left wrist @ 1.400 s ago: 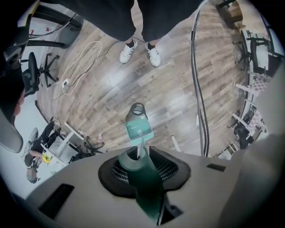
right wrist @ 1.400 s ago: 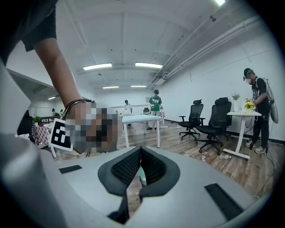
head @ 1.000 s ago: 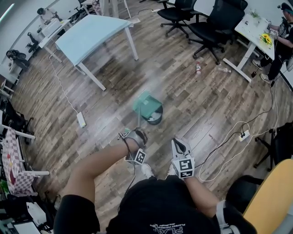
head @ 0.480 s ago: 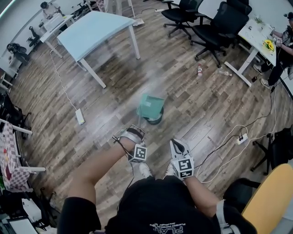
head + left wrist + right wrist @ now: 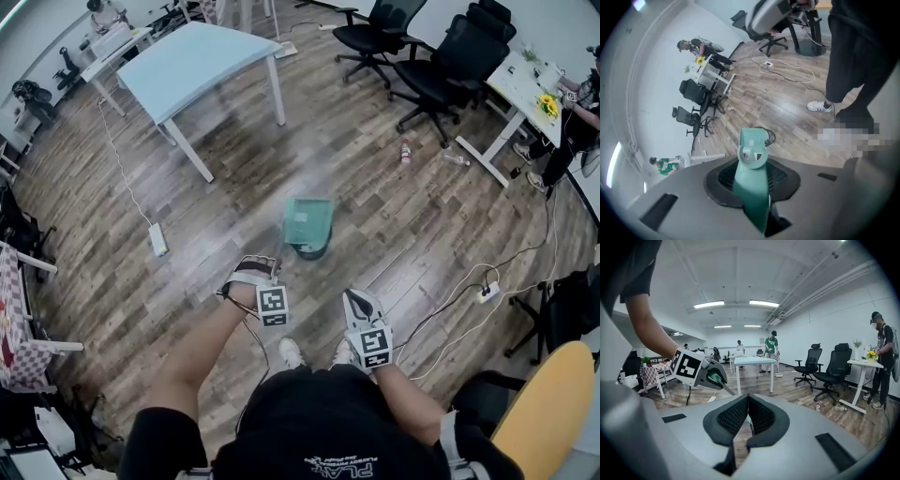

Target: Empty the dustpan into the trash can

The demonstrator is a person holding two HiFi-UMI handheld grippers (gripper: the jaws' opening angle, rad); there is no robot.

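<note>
So the left gripper (image 5: 265, 270) has its jaws pinched tight on the green handle of the dustpan (image 5: 307, 221). The dustpan's long axis runs from that gripper straight away from the person. The pan end points outward and down, and it hangs right over the trash can (image 5: 317, 249), covering most of the opening. The can stands on the wood floor (image 5: 403, 211). Further right, the right gripper (image 5: 354, 296) has its jaws pressed together at the tips and is holding nothing.

Your head view: steeply down at floor (image 5: 394, 202). Left gripper view: close along dustpan (image 5: 307, 222), both share it. Right gripper view: level across room.
</note>
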